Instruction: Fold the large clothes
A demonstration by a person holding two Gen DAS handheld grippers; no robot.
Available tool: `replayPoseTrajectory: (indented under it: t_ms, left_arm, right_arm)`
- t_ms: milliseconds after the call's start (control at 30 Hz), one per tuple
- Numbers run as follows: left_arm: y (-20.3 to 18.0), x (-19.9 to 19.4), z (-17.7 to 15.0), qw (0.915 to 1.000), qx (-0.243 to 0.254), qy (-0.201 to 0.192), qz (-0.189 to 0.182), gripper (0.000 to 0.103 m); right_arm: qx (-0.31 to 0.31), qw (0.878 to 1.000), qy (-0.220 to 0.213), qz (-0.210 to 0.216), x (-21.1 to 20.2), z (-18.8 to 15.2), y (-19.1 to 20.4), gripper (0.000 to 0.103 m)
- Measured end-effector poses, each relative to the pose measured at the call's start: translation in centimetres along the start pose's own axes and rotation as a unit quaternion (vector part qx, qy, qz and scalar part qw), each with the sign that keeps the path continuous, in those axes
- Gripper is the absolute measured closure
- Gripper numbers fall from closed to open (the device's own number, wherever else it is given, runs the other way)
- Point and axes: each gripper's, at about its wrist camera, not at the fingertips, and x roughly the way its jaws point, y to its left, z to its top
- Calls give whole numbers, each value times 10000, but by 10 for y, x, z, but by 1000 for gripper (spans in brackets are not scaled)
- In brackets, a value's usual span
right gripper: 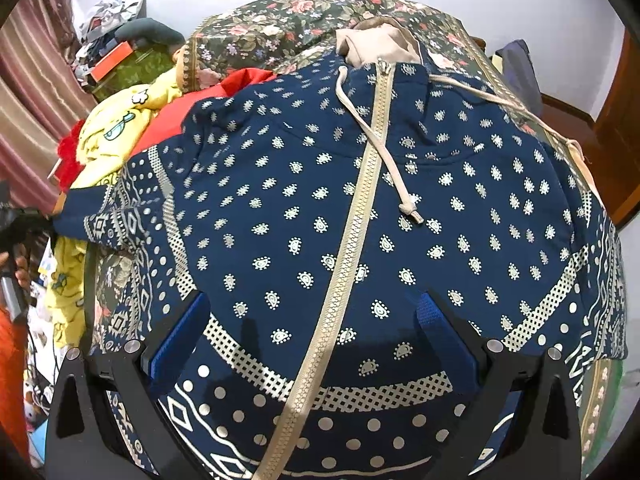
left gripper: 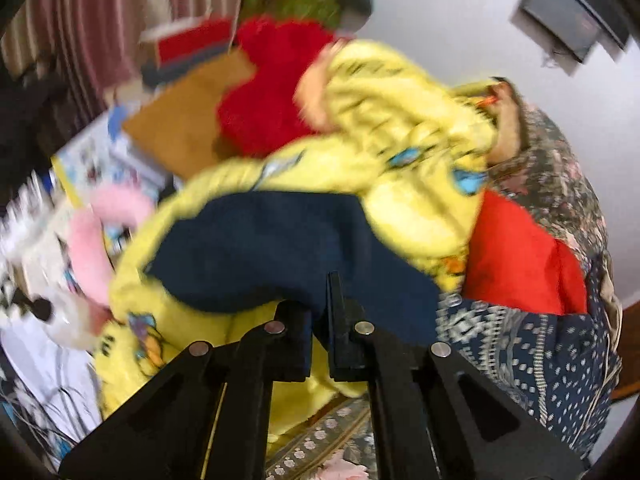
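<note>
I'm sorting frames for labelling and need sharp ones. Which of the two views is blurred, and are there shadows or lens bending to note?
Left wrist view: motion-smeared throughout, the yellow blanket and pink toy streaked; only the left tool looks crisp. Right wrist view: sharp, the hoodie pattern and zipper clear, with soft shadows under the right tool. Both views bulge with dark corners.

Left gripper (left gripper: 320, 320): two black angular finger arms, each with two round silver pins near the front, ending in narrow black jaw plates with dark blue pads on the inner faces. A thin yellowish line runs along the arm left of the jaws. Right gripper (right gripper: 316, 336): the same black arms with triangular cut-outs and silver pins, and ribbed bright blue pads (right gripper: 180, 332) on the fingers.
</note>
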Motion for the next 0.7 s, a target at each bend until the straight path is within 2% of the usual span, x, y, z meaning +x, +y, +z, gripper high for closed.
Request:
replayPoseTrajectory:
  t_ms: [133, 200, 267, 367, 433, 533, 633, 700]
  left_arm:
    - [-47, -52, 5, 9958, 605, -636, -246, 99]
    - [-78, -78, 3, 9890, 981, -1060, -323, 99]
    - [-117, -107, -4, 9773, 1411, -1483, -542, 99]
    - [-167, -142, -23, 9586, 1942, -1744, -1137, 99]
    - [-200, -153, -36, 9483, 2235, -1721, -1454, 99]
    - [-242, -159, -60, 9330, 2584, -1462, -2034, 99]
    - [-278, -154, -88, 9204, 2922, -1208, -2300, 99]
    - [-299, -142, -113, 9110, 3191, -865, -2466, 99]
  right_arm:
    - [-168, 9997, -149, -83, -12, 2, 2, 1]
    - [-232, 9994, -224, -134, -18, 4, 3, 1]
    - [-294, 9989, -313, -193, -24, 5, 2, 1]
    - [-384, 9978, -426, -334, -34, 6, -1, 1]
    - [-429, 9969, -502, -416, -40, 6, -5, 1]
    - [-469, 9961, -575, -481, -50, 5, -13, 1]
    - [-470, 9947, -673, -611, -60, 1, -23, 1]
    - [-483, 9935, -735, -722, -67, -2, -33, 1]
